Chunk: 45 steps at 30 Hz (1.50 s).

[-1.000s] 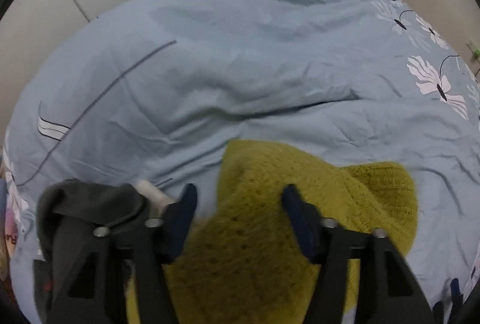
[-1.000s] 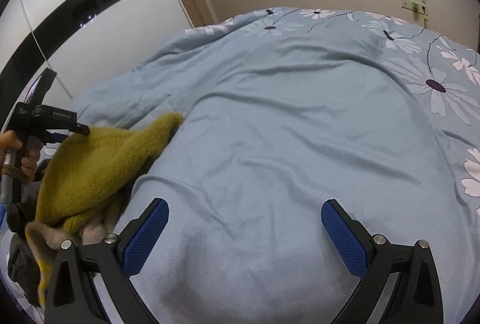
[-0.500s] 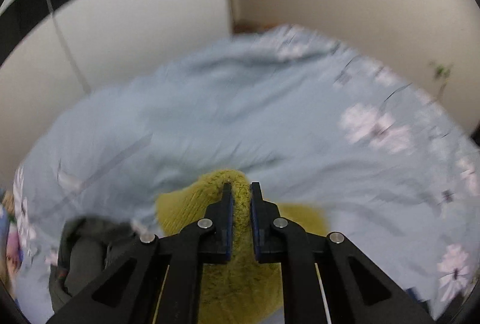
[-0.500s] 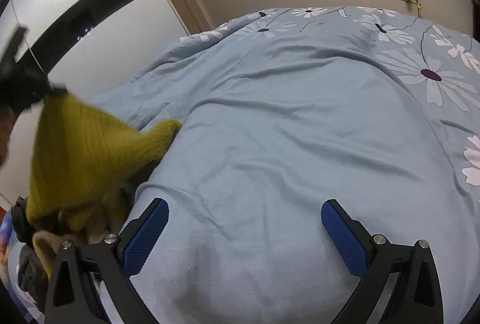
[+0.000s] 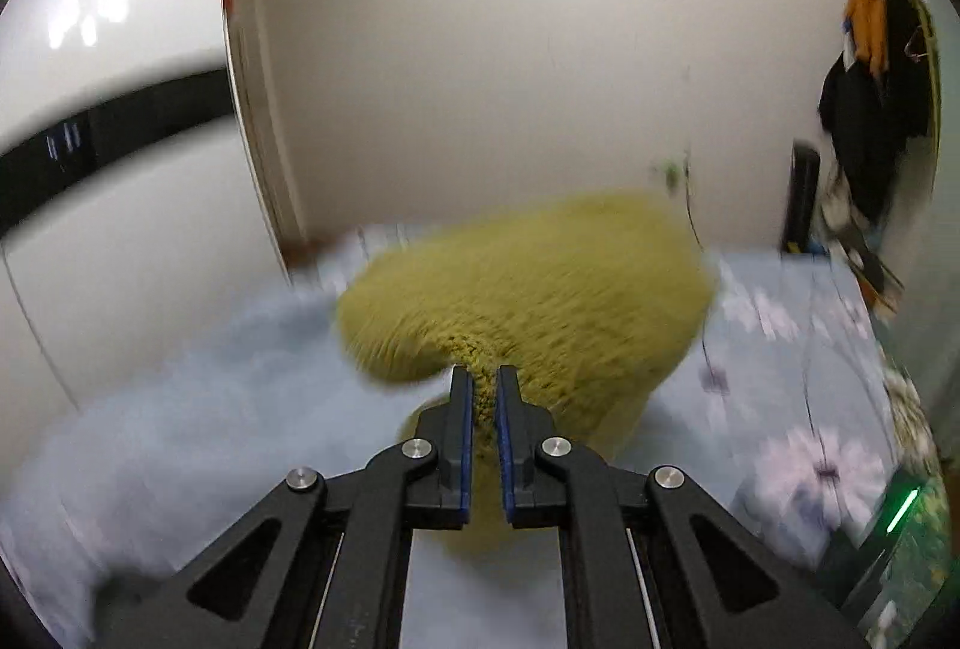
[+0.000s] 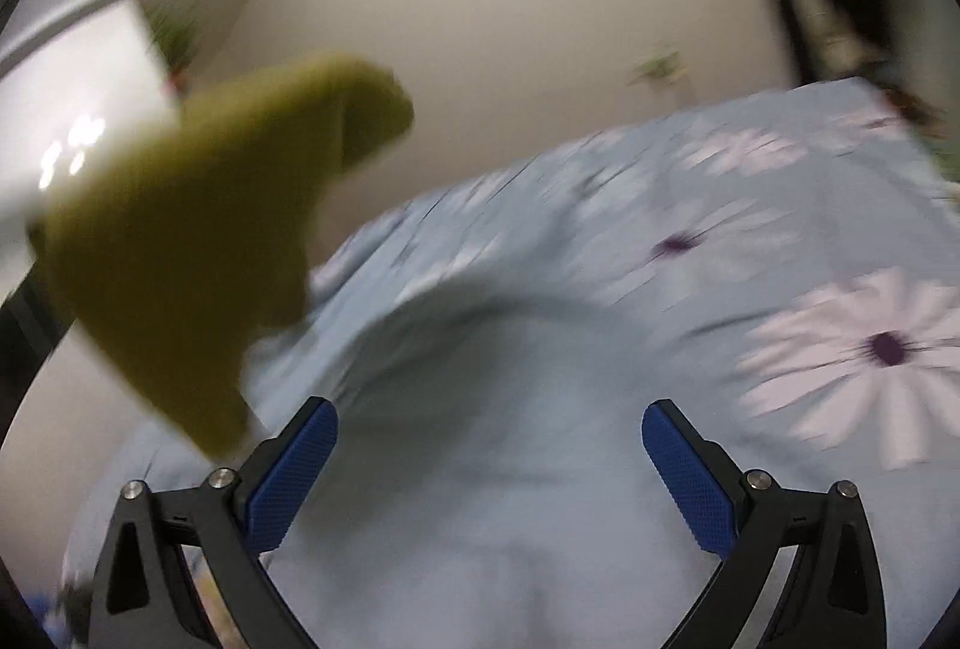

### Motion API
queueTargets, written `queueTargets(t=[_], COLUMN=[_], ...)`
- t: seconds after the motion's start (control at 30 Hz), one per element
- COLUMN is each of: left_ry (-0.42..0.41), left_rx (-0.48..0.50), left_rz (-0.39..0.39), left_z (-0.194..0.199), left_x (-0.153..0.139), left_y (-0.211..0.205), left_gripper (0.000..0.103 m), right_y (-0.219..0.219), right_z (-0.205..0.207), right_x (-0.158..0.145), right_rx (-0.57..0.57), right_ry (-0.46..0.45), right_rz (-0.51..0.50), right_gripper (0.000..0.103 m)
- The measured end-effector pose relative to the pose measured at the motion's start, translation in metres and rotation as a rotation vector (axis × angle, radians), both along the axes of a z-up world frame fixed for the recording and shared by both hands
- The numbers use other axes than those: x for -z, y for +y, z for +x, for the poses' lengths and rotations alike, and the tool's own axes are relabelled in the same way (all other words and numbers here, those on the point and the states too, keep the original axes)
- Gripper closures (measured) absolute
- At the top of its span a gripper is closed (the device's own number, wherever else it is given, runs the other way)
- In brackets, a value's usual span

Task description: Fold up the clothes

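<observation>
Sweater (image 5: 540,289) was lifted off the bed (image 6: 540,349), clamped in the left gripper (image 5: 483,379). Right gripper (image 6: 489,445) was kept spread, empty. Folding not started.

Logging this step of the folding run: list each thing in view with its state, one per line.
left gripper: shut on the knit sweater.
right gripper: open, holding nothing, above the duvet.
olive-green knit sweater: pinched at one spot, lifted, hanging bunched and unfolded.
floral blue duvet: spread on the bed, wrinkled.
dark clothes: hanging by the wall.
</observation>
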<state>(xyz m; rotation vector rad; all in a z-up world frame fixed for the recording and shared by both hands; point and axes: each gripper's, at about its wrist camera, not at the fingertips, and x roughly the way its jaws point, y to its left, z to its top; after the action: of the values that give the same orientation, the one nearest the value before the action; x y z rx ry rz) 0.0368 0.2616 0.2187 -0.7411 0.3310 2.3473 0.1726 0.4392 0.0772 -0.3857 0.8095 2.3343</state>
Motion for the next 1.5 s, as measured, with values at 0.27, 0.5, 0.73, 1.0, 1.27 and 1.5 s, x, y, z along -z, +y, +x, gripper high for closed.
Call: queueTargets(t=[0.27, 0.5, 0.73, 1.0, 1.27, 1.5], left_ry=[-0.390, -0.489, -0.549, -0.729, -0.699, -0.466], left_rx=[-0.119, -0.129, -0.039, -0.026, 0.002, 0.393], left_rz=[-0.053, 0.033, 0.168, 0.279, 0.365, 0.312], left_z=[0.003, 0.008, -0.013, -0.060, -0.029, 0.102], left_x=[0.126, 0.130, 0.120, 0.131, 0.114, 0.053], left_y=[-0.068, -0.087, -0.042, 0.021, 0.014, -0.026], left_gripper=[0.103, 0.097, 0.045, 0.043, 0.089, 0.089], right_y=[0.004, -0.016, -0.045, -0.030, -0.013, 0.012], right_z=[0.041, -0.008, -0.023, -0.001, 0.037, 0.084], right_x=[-0.016, -0.004, 0.008, 0.009, 0.010, -0.009], right_rx=[0.110, -0.210, -0.394, -0.364, -0.289, -0.161], right_ry=[-0.036, -0.128, -0.161, -0.168, -0.158, -0.080], right_rz=[0.088, 0.038, 0.097, 0.009, -0.072, -0.074], right_gripper=[0.000, 0.000, 0.000, 0.021, 0.037, 0.037])
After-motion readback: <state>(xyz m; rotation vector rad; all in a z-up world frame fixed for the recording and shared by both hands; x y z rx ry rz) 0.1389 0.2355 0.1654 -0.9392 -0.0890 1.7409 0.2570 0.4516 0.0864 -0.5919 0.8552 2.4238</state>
